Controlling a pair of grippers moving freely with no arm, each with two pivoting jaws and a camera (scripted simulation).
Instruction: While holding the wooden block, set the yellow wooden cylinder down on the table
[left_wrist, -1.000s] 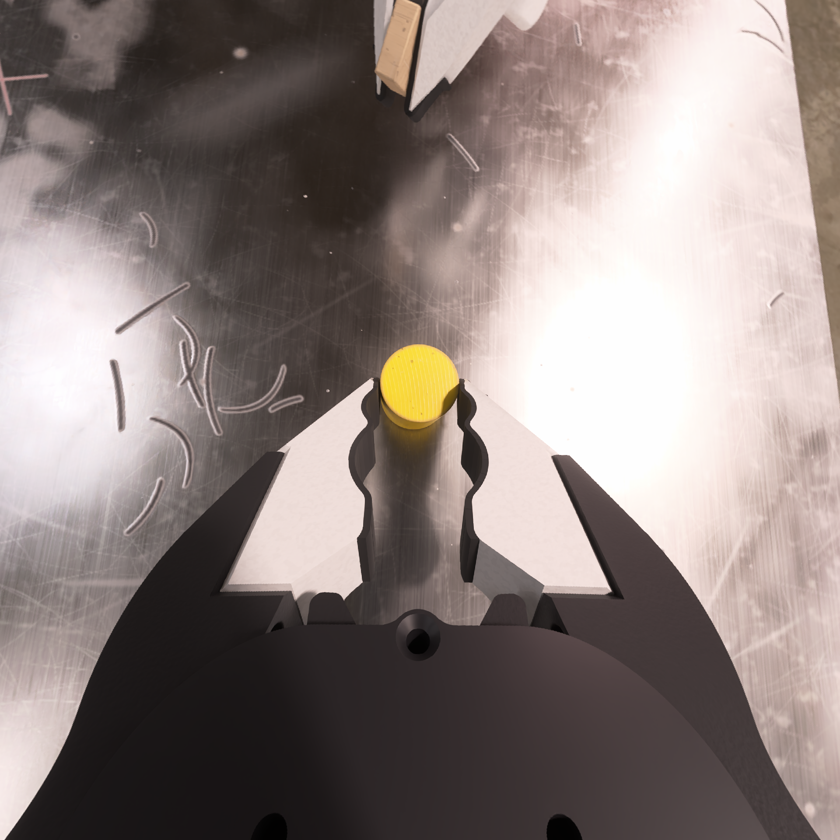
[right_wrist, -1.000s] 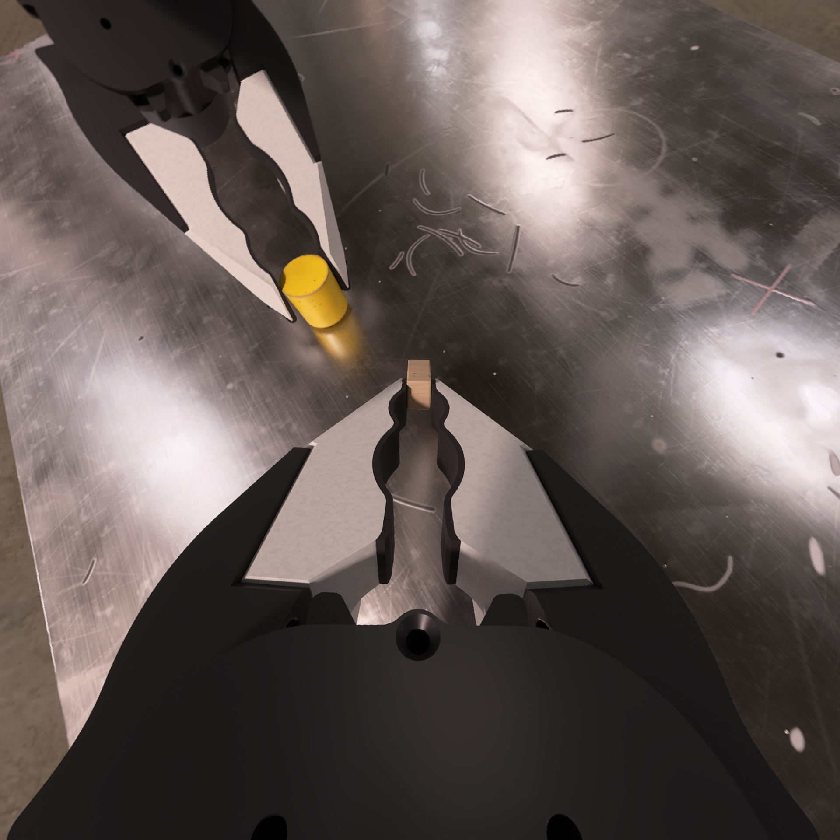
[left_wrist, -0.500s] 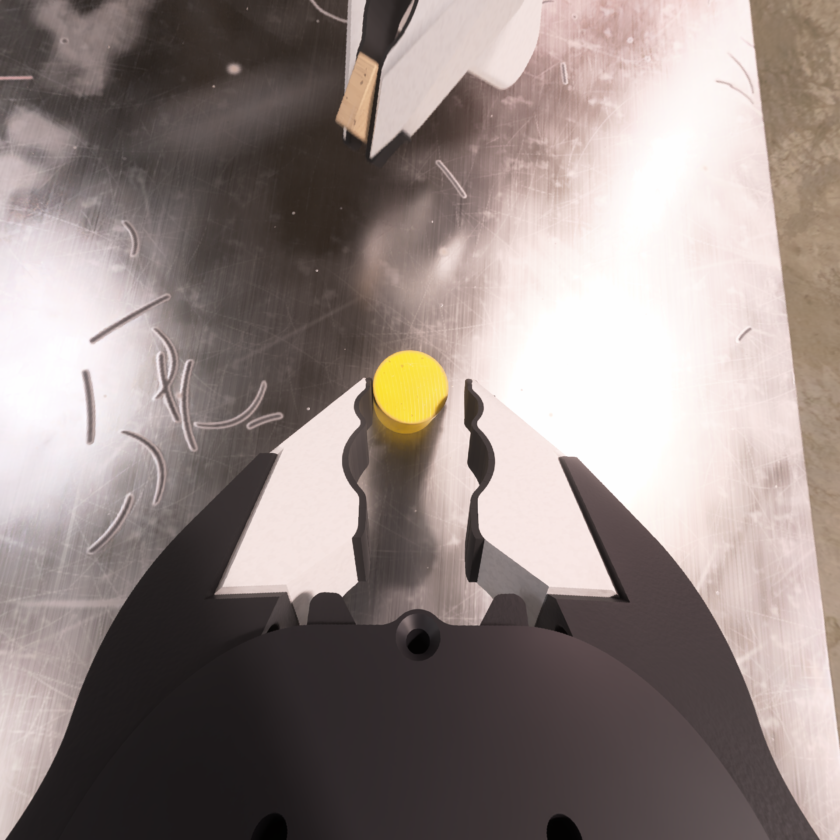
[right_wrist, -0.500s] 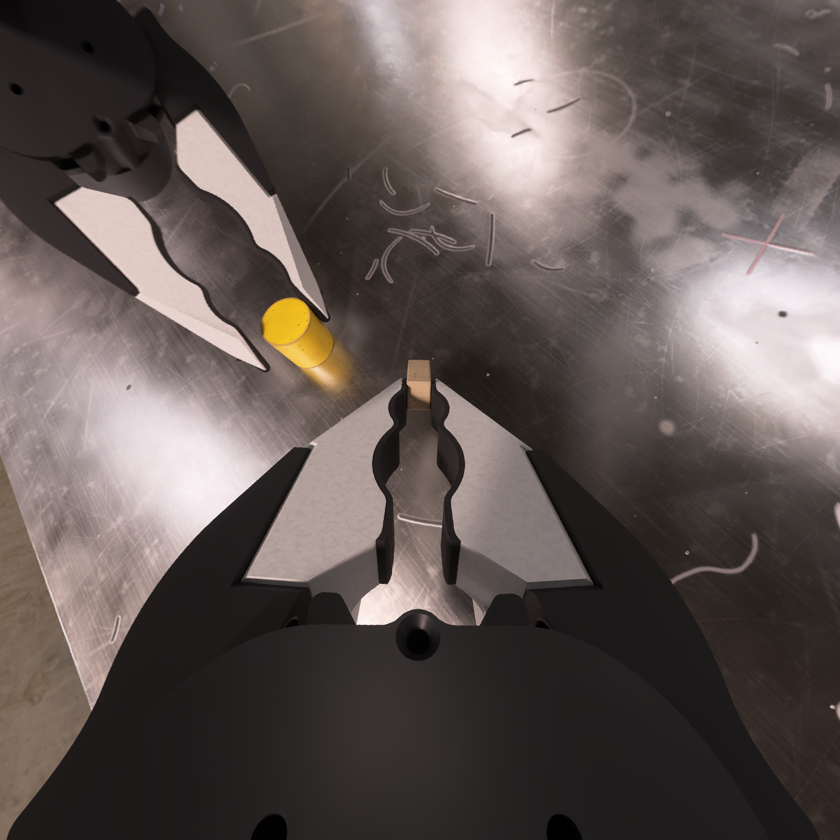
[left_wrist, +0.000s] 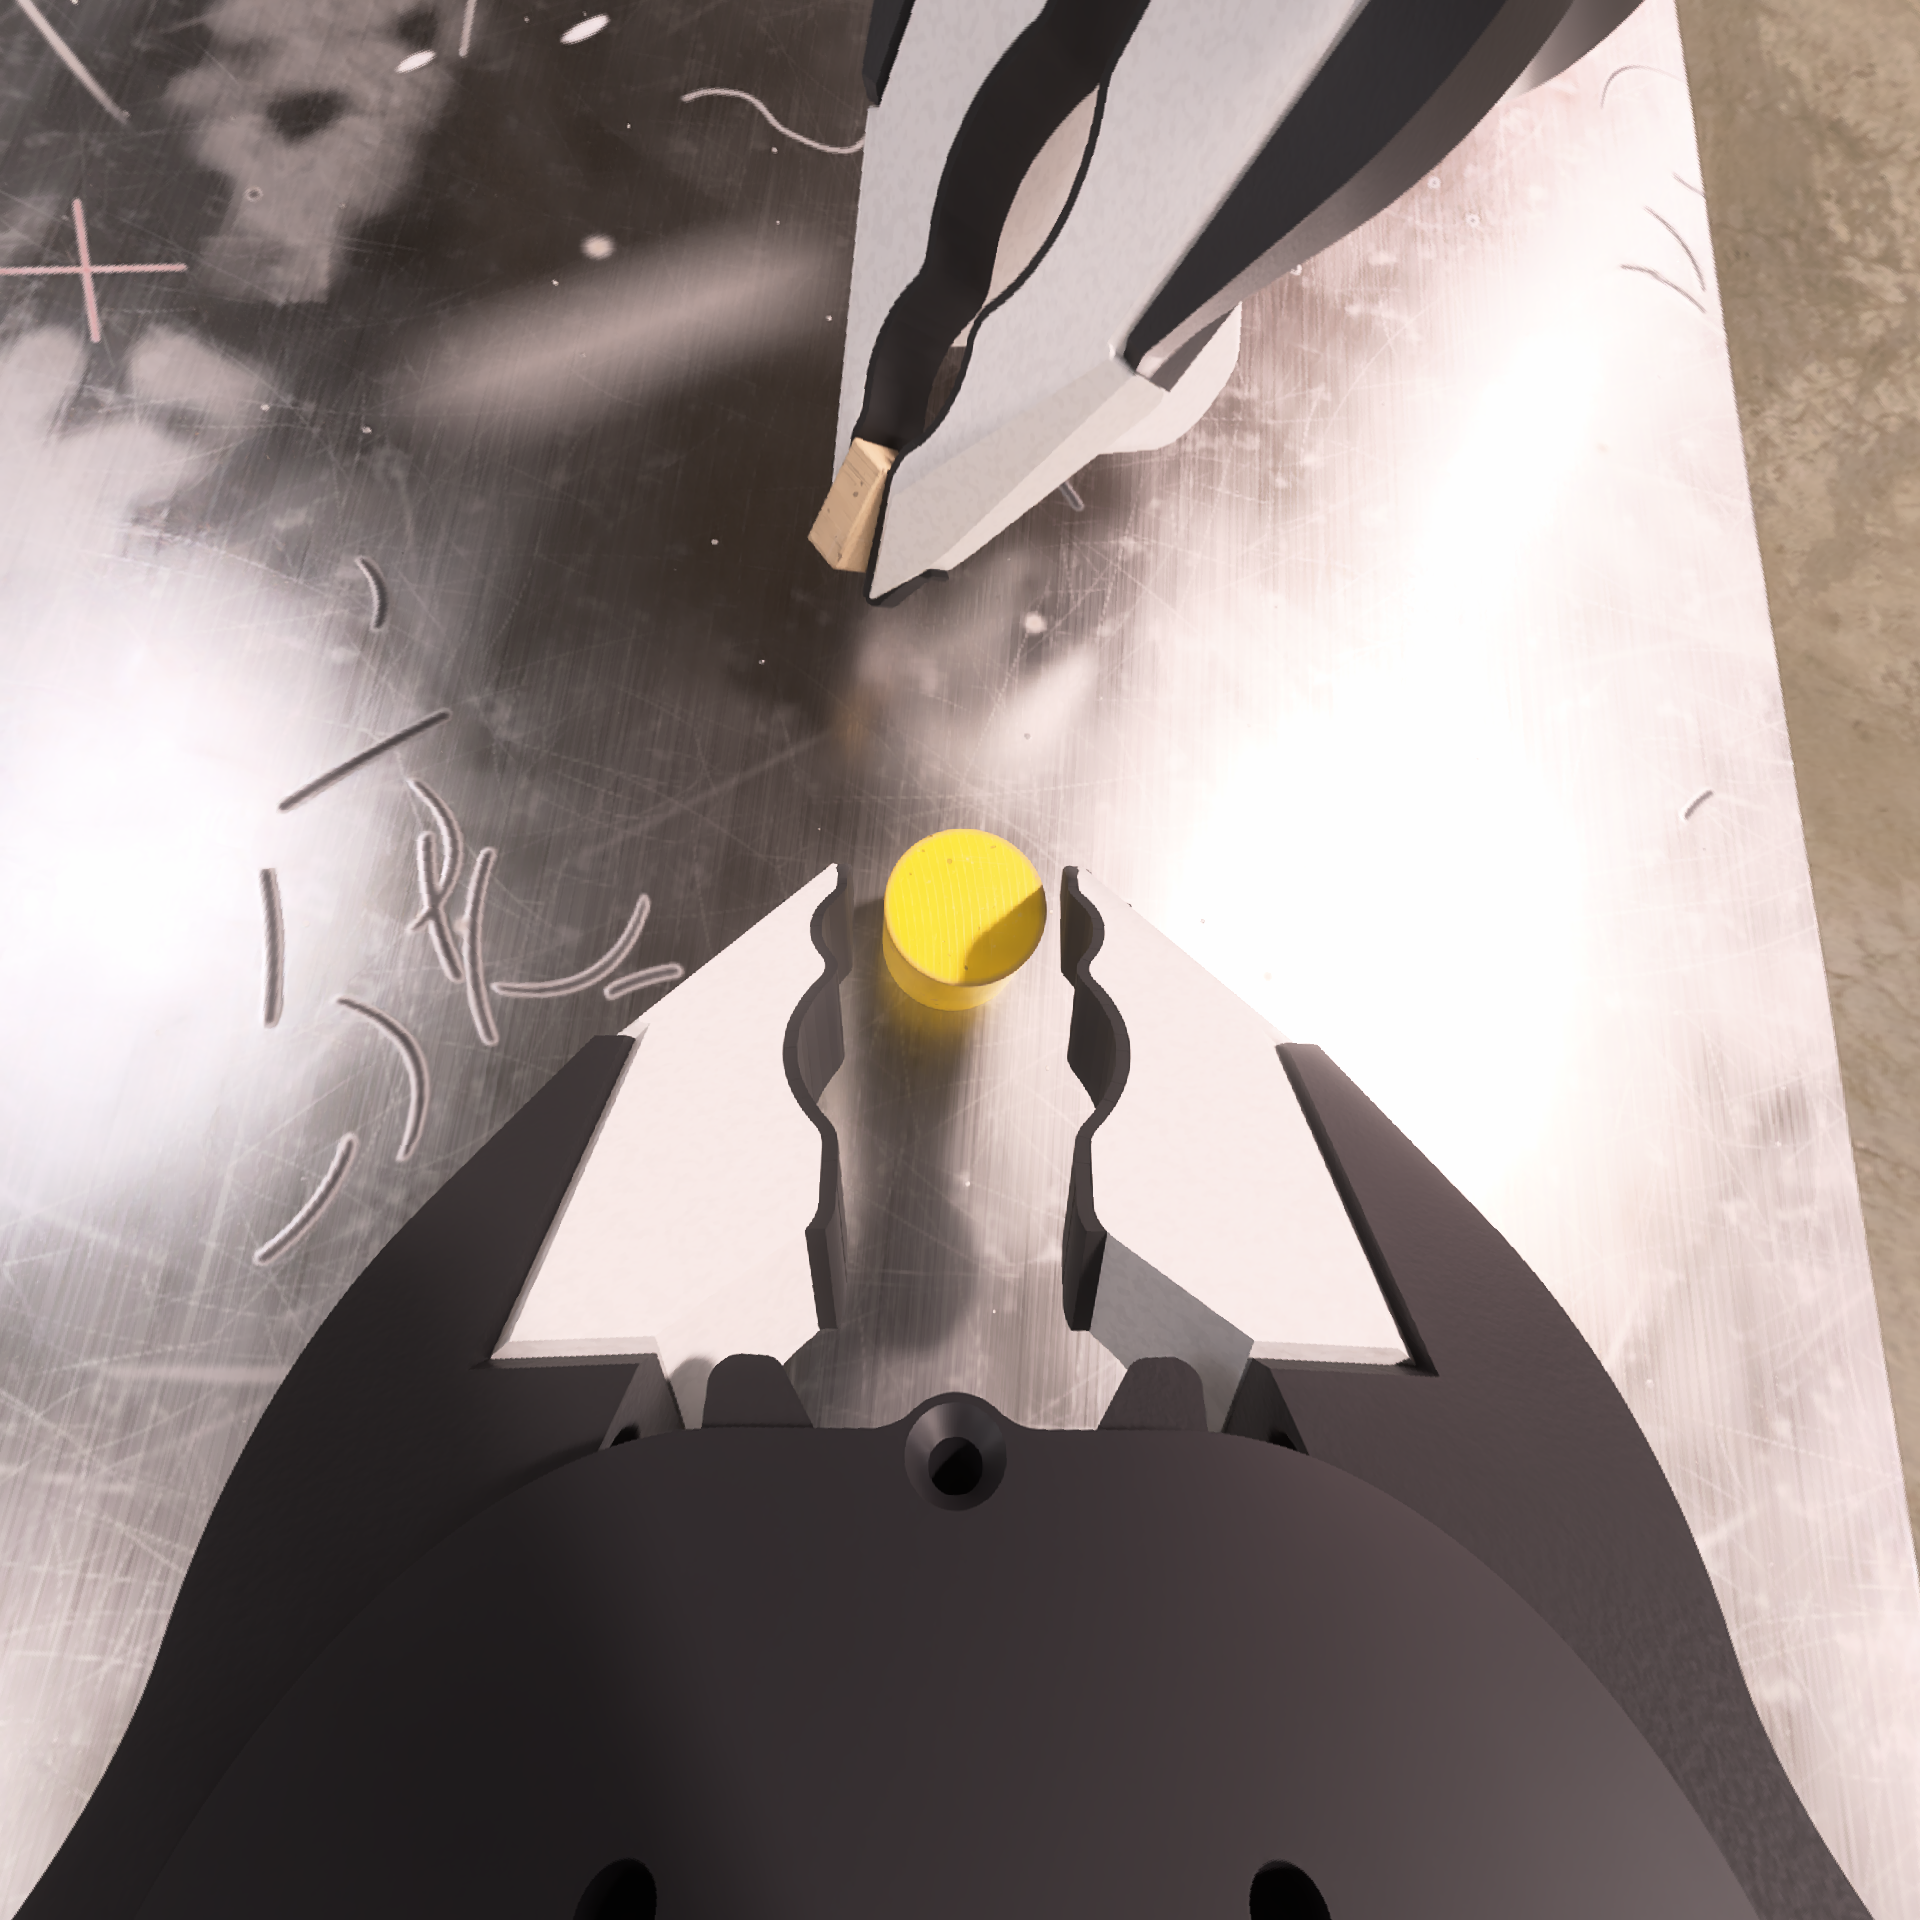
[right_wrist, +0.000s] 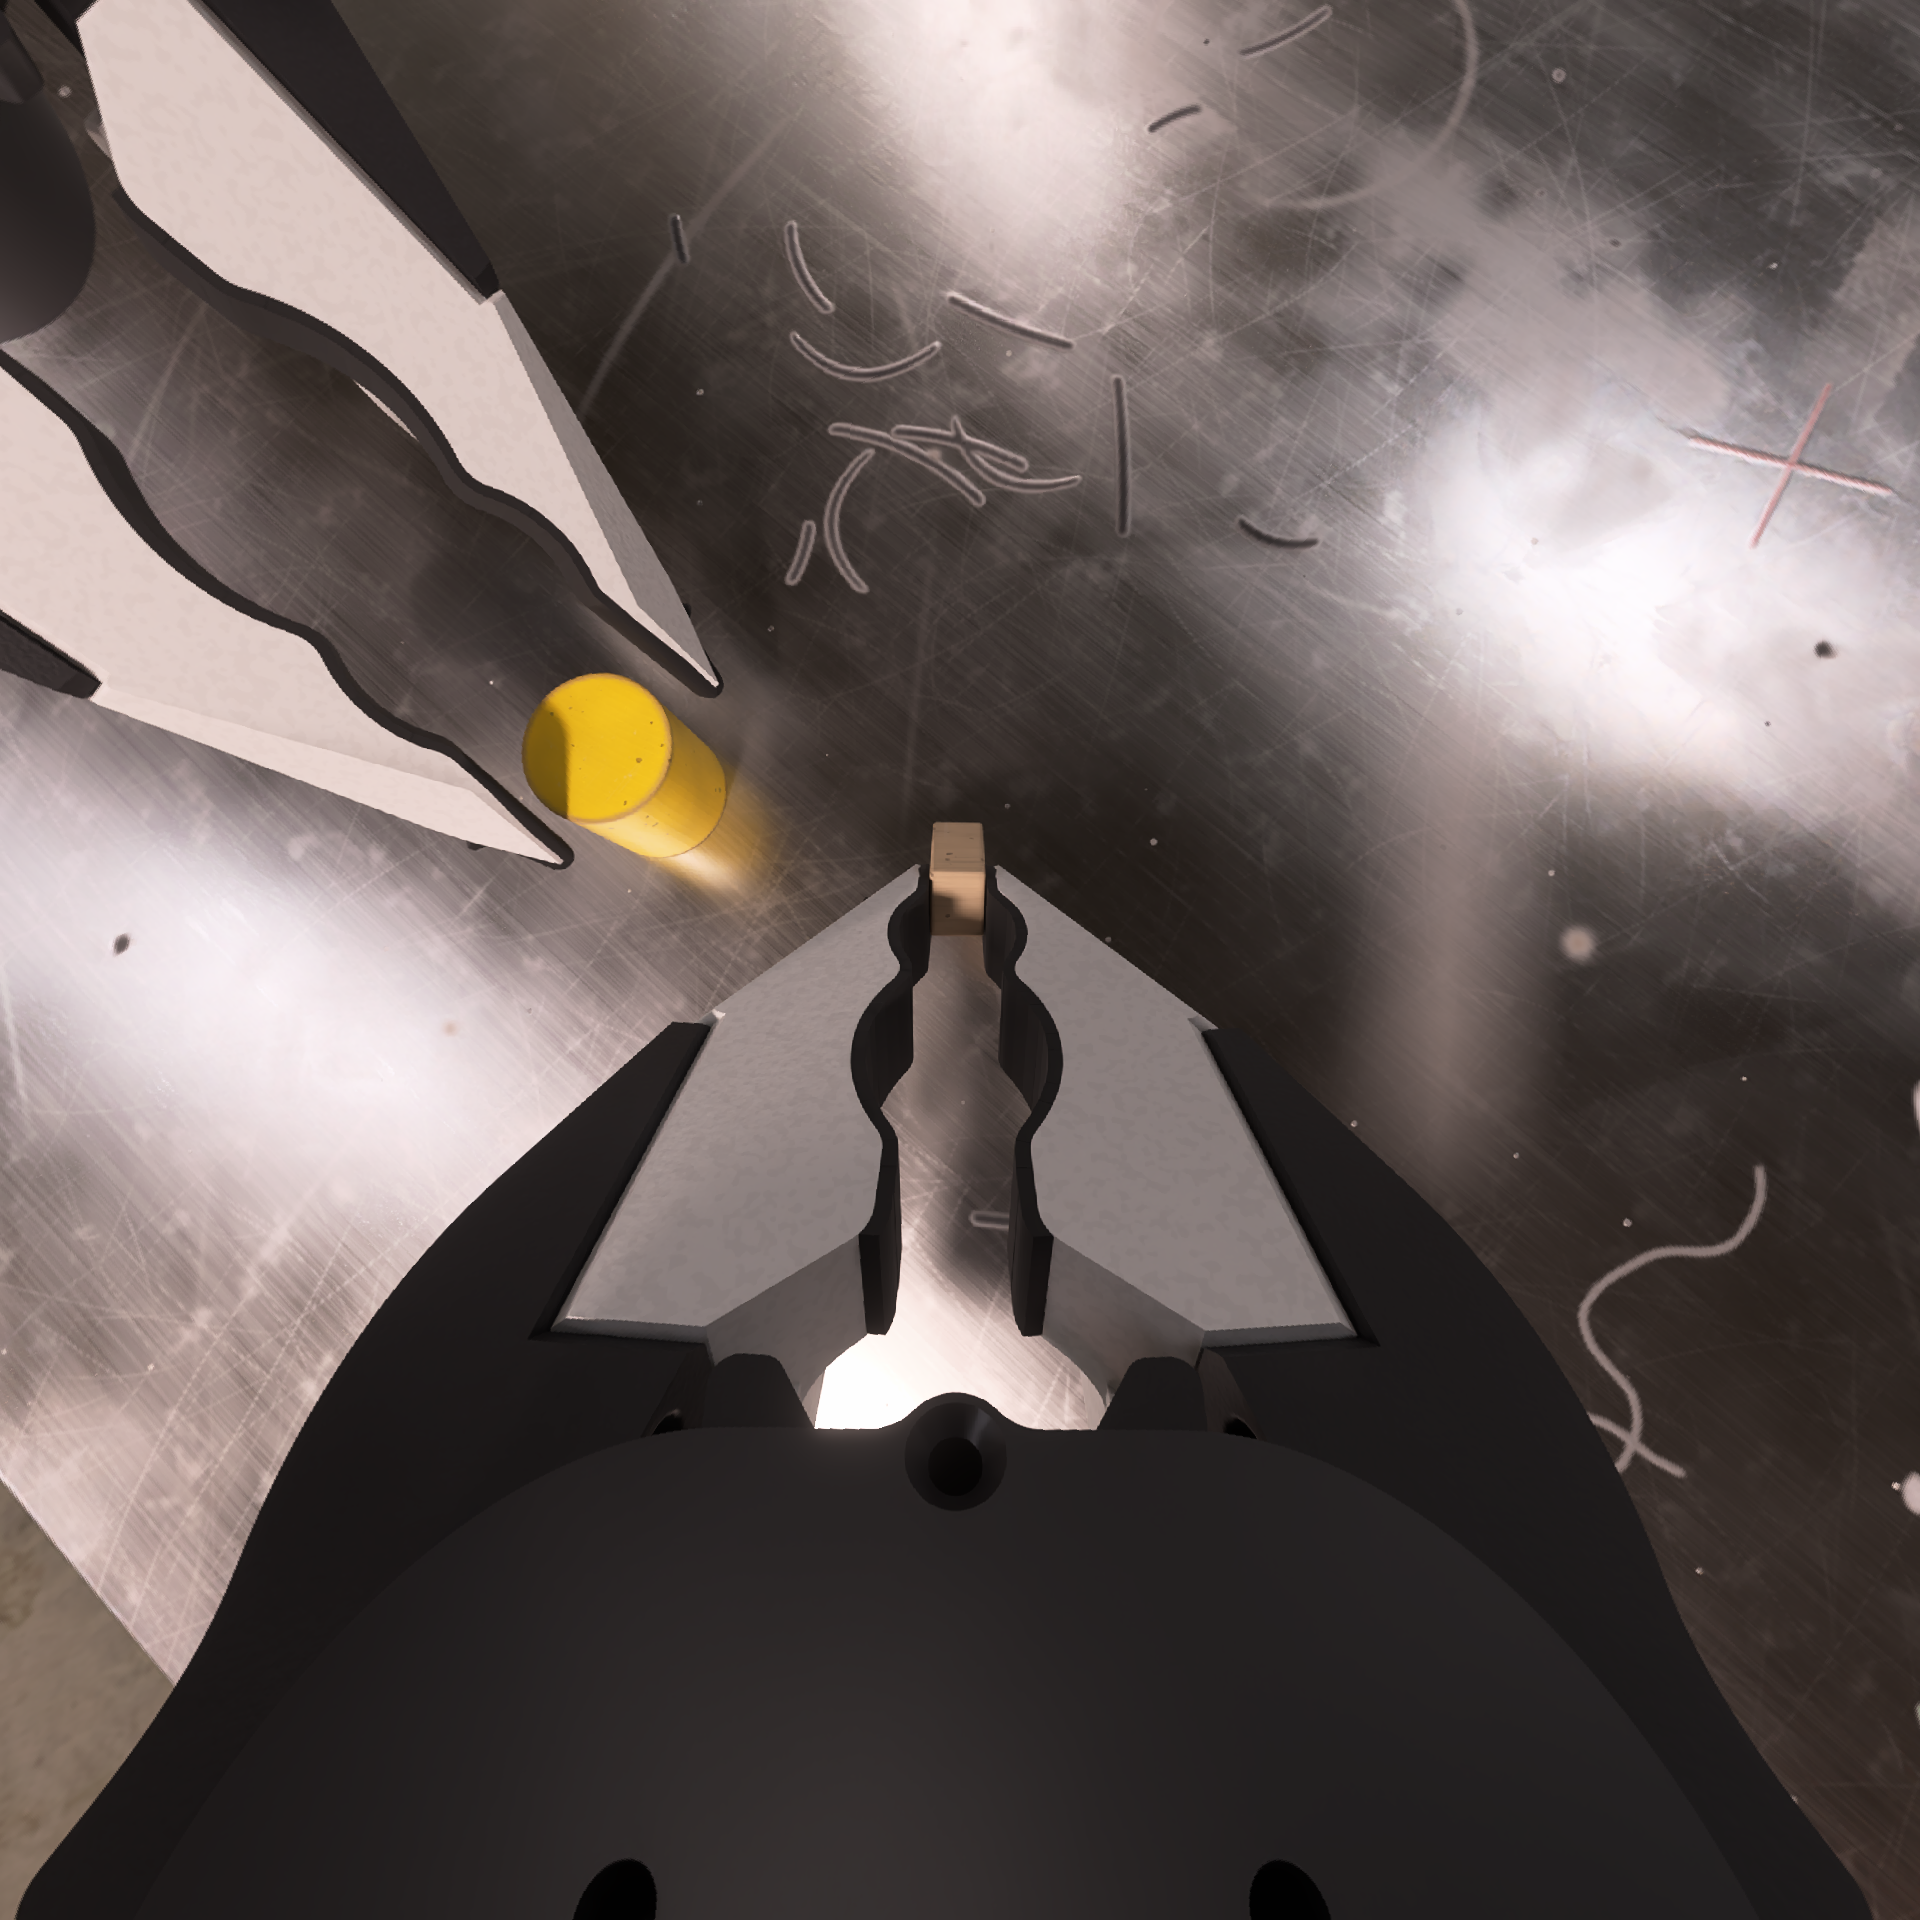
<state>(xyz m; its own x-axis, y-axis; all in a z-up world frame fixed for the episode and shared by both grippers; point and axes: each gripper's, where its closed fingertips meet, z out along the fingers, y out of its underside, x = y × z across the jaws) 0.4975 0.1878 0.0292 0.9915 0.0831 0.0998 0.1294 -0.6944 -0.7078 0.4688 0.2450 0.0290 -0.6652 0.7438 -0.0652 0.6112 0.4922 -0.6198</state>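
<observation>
Standing on table, yellow cylinder btwn spread left tongs tips, untouched, right tongs clamping wooden block.

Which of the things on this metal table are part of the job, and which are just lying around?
Part of the job:
- yellow wooden cylinder, standing between the open left gripper fingers
- wooden block, pinched in the right gripper
- metal table

Just lying about:
- nothing loose; only scratches on the table

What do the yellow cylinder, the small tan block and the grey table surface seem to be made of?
Yellow cylinder: probably painted wood, matte, with faint grain lines and specks on its flat end.
Small tan block: bare pale wood, unvarnished.
Grey table surface: likely brushed metal, glossy, scratched, with bright reflections.
</observation>
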